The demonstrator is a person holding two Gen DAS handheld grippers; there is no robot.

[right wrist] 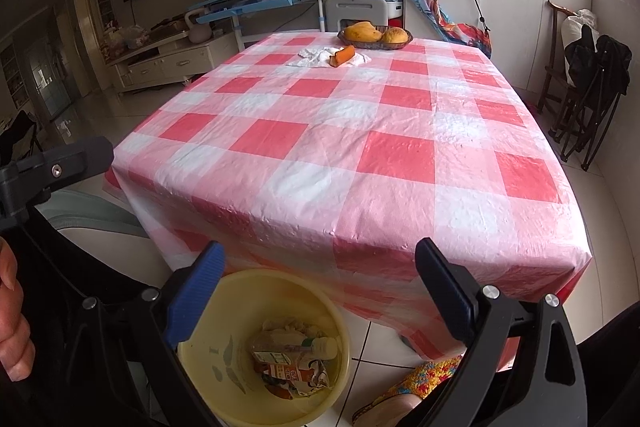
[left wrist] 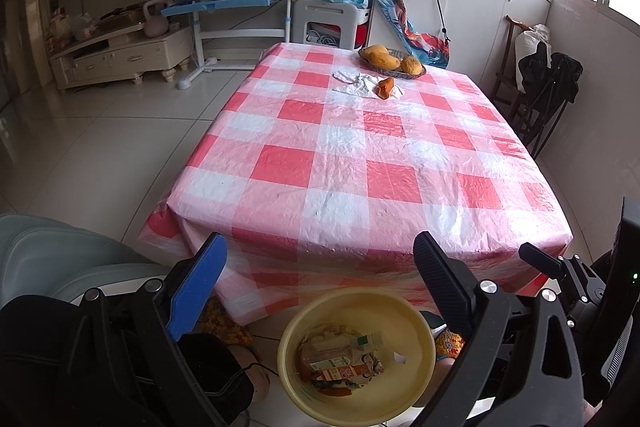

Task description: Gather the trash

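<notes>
A yellow bin (left wrist: 412, 319) (right wrist: 200, 379) stands on the floor at the near edge of the table, holding a plastic bottle (left wrist: 340, 347) (right wrist: 296, 347), a printed wrapper and other scraps. Both grippers hang over it. My left gripper (left wrist: 320, 259) is open with nothing between its fingers, and so is my right gripper (right wrist: 320, 267). At the far end of the red-checked table (left wrist: 340, 167) (right wrist: 340, 155) lies a crumpled white tissue (left wrist: 360, 85) (right wrist: 316, 58) with an orange peel piece (left wrist: 385, 87) (right wrist: 343, 55) on it.
A woven basket of mangoes (left wrist: 394, 61) (right wrist: 376, 35) sits behind the tissue. A grey-green chair (left wrist: 60, 259) stands at the near left. Folded dark chairs (left wrist: 548, 95) (right wrist: 592, 91) lean at the right wall. Slippered feet (right wrist: 416, 387) rest beside the bin. A hand (right wrist: 12, 327) shows at the left.
</notes>
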